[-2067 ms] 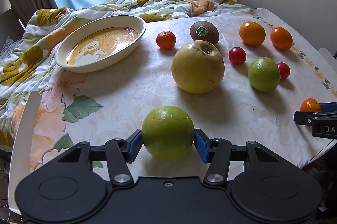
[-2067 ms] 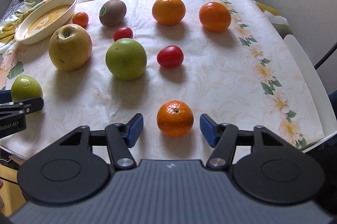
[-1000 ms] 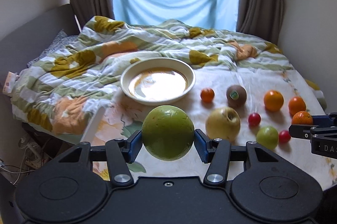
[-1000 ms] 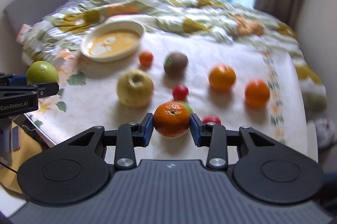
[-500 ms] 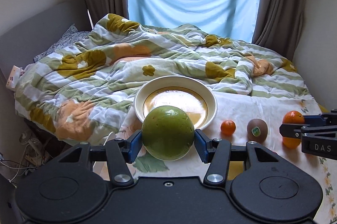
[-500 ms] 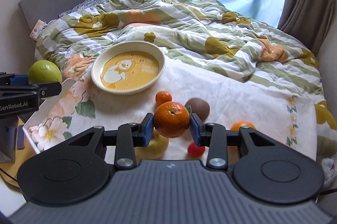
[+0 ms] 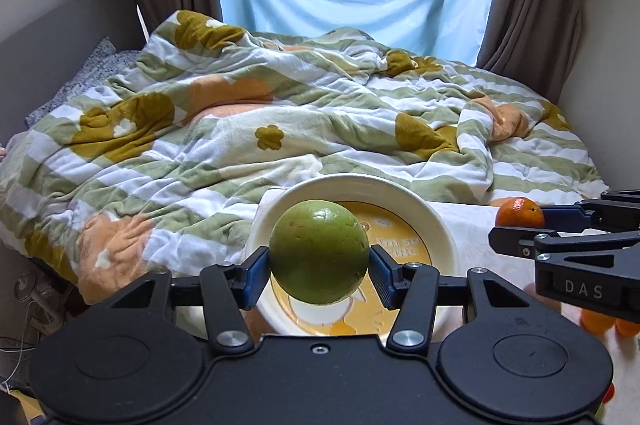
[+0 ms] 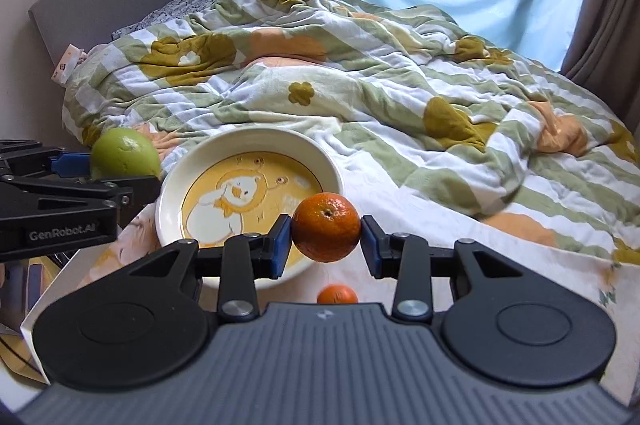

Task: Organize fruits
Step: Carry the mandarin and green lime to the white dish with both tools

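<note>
My left gripper is shut on a green fruit and holds it in the air over the near side of the cream bowl with a yellow duck picture. My right gripper is shut on a small orange mandarin and holds it above the bowl's right rim. In the right wrist view the left gripper shows at the left with its green fruit. In the left wrist view the right gripper shows at the right with its mandarin.
A small mandarin lies on the floral tablecloth just below my right gripper. More orange fruits peek out at the right edge. A rumpled striped blanket on a bed lies right behind the table, with curtains and a window beyond.
Both grippers have moved forward and closer to the bowl with their fruits. The bowl now looks larger, and most of the fruits on the table have dropped out of view.
</note>
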Demonstrator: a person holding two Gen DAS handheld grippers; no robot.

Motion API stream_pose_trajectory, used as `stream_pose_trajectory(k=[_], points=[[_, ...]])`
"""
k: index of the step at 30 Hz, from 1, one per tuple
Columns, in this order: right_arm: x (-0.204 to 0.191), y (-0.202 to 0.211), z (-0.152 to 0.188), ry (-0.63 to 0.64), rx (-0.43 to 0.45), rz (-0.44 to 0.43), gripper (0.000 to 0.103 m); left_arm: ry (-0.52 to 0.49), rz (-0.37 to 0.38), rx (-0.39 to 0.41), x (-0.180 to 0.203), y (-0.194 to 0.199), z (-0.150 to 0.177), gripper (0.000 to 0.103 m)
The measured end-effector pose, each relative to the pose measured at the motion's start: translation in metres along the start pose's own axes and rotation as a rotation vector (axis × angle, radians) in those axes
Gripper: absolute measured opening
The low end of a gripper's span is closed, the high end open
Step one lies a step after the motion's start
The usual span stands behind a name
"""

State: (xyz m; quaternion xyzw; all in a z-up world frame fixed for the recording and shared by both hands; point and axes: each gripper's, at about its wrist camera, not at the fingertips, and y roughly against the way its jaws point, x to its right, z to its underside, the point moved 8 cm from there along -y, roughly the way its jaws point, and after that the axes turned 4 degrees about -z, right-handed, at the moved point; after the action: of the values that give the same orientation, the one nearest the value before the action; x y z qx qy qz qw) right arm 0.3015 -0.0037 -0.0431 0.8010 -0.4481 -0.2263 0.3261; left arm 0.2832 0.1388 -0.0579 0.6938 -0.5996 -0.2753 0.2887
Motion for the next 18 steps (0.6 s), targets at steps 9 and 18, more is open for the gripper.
stream_pose_trajectory(k=[9,18], points=[[0.013,-0.057,-0.027,-0.027,-0.033,0.012,0.052,-0.096,0.028,-0.031,0.010,-0.070,-0.025,0.057],[0.040,-0.085,-0.029,-0.079,-0.072,0.057,0.052,-0.224,0.023,-0.072,0.027,-0.116,-0.021,0.057]])
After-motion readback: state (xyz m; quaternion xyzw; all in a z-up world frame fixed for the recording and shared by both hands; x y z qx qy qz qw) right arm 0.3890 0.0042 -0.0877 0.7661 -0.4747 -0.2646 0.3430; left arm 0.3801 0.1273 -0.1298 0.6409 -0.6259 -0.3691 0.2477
